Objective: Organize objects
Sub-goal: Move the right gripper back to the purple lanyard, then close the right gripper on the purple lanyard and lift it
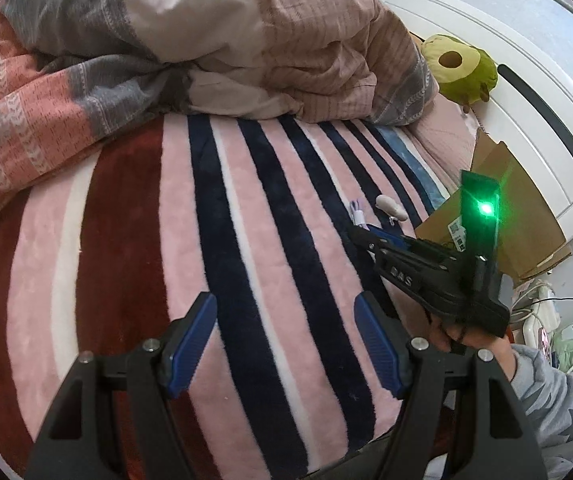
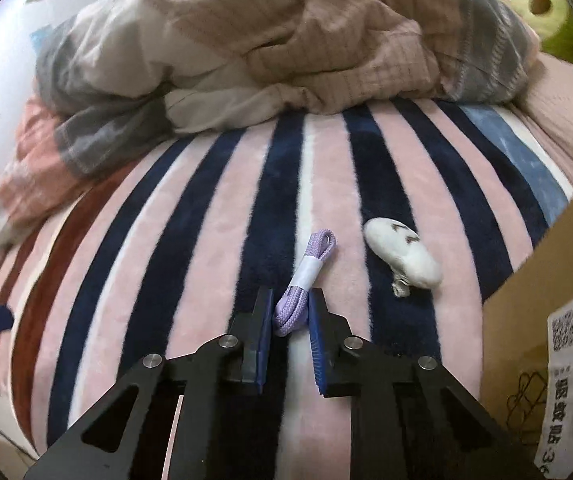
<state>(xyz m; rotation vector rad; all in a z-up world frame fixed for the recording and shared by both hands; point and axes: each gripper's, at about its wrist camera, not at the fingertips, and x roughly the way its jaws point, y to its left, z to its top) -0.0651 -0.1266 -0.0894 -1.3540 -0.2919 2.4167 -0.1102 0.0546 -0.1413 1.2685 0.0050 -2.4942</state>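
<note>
Between my right tool, clenched on its near end, lies the lilac cord bundle on the striped blanket, near the bed's right edge beside a white plush. Left tool hangs released.

A bed fills the room, spread with a fleece blanket striped pink, navy, white and dark red. A rumpled duvet lies heaped across it. A white headboard stands at the right under soft, even light.
</note>
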